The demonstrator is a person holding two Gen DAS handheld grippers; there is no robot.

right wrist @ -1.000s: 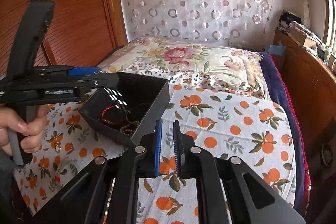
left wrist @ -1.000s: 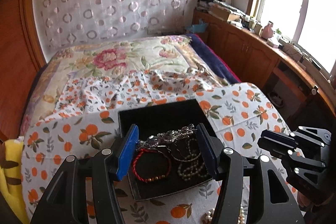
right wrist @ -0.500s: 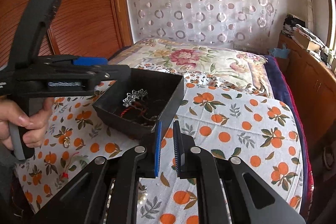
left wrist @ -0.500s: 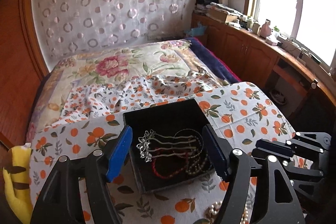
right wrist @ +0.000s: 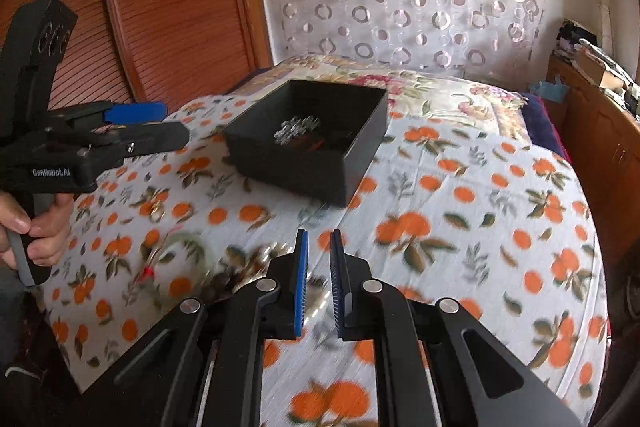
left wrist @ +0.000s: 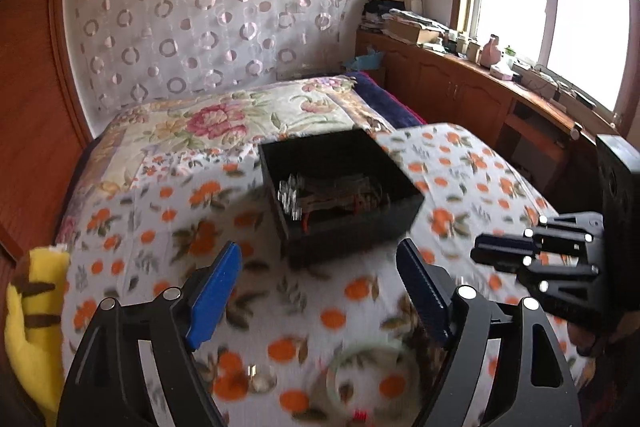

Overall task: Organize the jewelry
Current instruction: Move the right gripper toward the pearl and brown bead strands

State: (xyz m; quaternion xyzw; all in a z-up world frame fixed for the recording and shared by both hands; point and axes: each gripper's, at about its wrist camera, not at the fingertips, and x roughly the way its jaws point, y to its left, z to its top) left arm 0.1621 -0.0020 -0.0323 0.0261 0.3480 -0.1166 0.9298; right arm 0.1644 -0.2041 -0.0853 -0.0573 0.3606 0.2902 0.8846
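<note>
Black box point(left wrist: 340, 187) sits on the orange-print sheet point(right wrist: 460, 195) on the bed, upright, open top. Jewelry point(right wrist: 296, 131) is piled inside: a silver floral piece on top, red and dark strands under it, too blurred to sort.

Left tongs point(left wrist: 320, 279): tilted down toward the sheet, on the near side of the box and apart from it. Jaws wide and have just been opening; nothing between the blue pads, only sheet. In the right wrist view a hand point(right wrist: 36, 227) grips its handle, tongs pointing level across toward the box.

Right tongs point(right wrist: 319, 267): also angled down, near side of the box, well short of it. Pads nearly together with a thin slit between, nothing clamped.

Loose pieces on the sheet, nearer the camera than the box: a pale green bangle point(left wrist: 368, 371) below the left pads, small rings point(left wrist: 260, 379) just left of it, dark beads point(right wrist: 224, 279) beside the right tongs. All motion-blurred.

Yellow plush toy point(left wrist: 32, 315) at the sheet's left edge.
</note>
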